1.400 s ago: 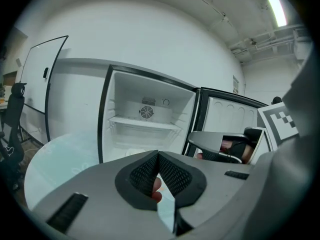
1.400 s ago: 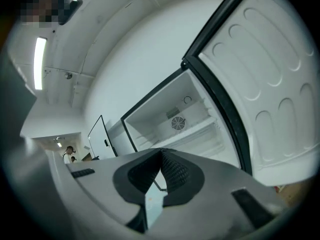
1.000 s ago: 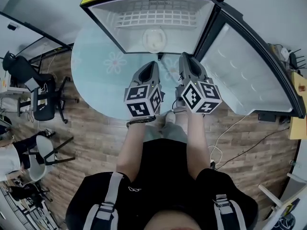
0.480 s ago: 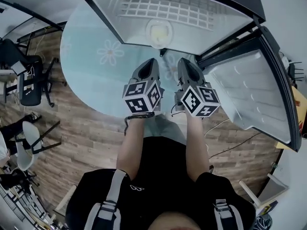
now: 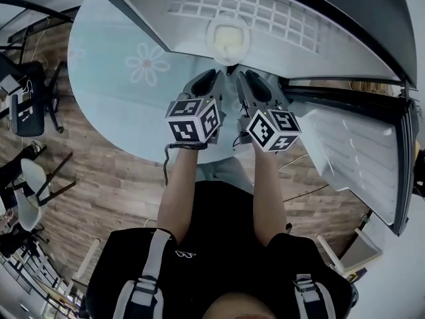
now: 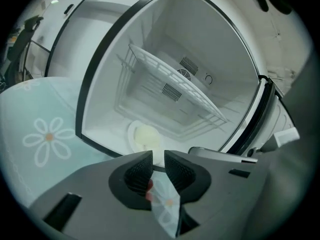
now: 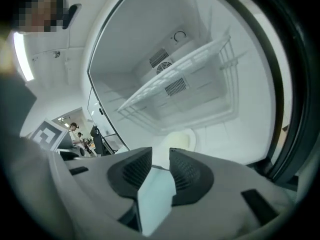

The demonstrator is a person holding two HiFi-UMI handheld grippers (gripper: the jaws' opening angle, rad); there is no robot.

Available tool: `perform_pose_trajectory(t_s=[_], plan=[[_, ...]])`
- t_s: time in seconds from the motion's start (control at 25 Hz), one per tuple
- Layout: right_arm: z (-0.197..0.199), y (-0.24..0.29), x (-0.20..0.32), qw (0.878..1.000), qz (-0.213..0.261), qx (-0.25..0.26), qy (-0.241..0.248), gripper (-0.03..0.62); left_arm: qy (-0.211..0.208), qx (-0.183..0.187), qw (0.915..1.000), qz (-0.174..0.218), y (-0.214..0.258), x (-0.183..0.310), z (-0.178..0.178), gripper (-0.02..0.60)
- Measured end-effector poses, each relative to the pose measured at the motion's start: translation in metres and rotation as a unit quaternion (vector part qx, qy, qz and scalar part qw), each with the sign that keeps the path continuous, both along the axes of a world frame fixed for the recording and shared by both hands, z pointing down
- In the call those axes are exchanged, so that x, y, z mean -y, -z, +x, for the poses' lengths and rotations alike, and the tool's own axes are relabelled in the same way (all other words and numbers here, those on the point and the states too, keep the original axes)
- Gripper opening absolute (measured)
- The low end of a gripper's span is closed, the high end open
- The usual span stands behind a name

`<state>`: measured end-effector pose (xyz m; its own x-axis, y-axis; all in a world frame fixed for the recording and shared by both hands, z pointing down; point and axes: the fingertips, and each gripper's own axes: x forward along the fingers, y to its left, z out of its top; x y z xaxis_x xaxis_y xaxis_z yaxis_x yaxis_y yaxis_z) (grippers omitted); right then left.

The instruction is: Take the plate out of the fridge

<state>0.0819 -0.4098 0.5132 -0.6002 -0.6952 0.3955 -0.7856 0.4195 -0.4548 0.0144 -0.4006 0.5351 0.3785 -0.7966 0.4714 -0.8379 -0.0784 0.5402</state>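
A small white plate [image 5: 228, 37] with a pale yellowish centre lies on the floor of the open fridge [image 5: 312, 52], near its front edge. My left gripper [image 5: 212, 78] and right gripper [image 5: 244, 78] are side by side just in front of the fridge opening, both aimed at the plate. In the left gripper view the plate [image 6: 145, 136] is just beyond my left gripper [image 6: 158, 160]. In the right gripper view the plate [image 7: 179, 140] lies just past my right gripper [image 7: 160, 156]. Both pairs of jaws are opening, a narrow gap shows, and nothing is between them.
A white wire shelf [image 5: 252, 8] spans the fridge above the plate. The fridge door [image 5: 352, 155] stands open to the right. The fridge stands on a round table with a pale blue flower cloth [image 5: 126, 92]. Chairs [image 5: 26, 115] stand on the wooden floor at left.
Both grippers have moved forward, closer together and nearer the plate. The fridge opening now fills more of the top of the head view.
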Motion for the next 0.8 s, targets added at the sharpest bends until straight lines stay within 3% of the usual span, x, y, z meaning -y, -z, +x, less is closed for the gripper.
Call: perform_pose_trajectory(t_s=[0.24,0.4,0.6,0.8], plan=[[0.000,-0.031,0.014,0.999,-0.042,-0.001,-0.027,0.125,-0.018,-0.005,0.9997,-0.018,-0.019,0.015,0.004,0.086],[0.001,-0.042,0.026,0.997,-0.061,0.022,-0.041,0.199,-0.033,-0.029,0.9988,-0.022,-0.026,0.024,0.012,0.127],[0.002,-0.055,0.034,0.995,-0.072,0.017,-0.062,0.199,0.006,-0.012,0.9989,-0.044,-0.042,0.029,-0.013,0.149],[-0.006,-0.066,0.045,0.994,-0.080,0.014,-0.066,0.199,0.010,-0.018,0.9983,-0.054,-0.053,0.036,-0.017,0.145]])
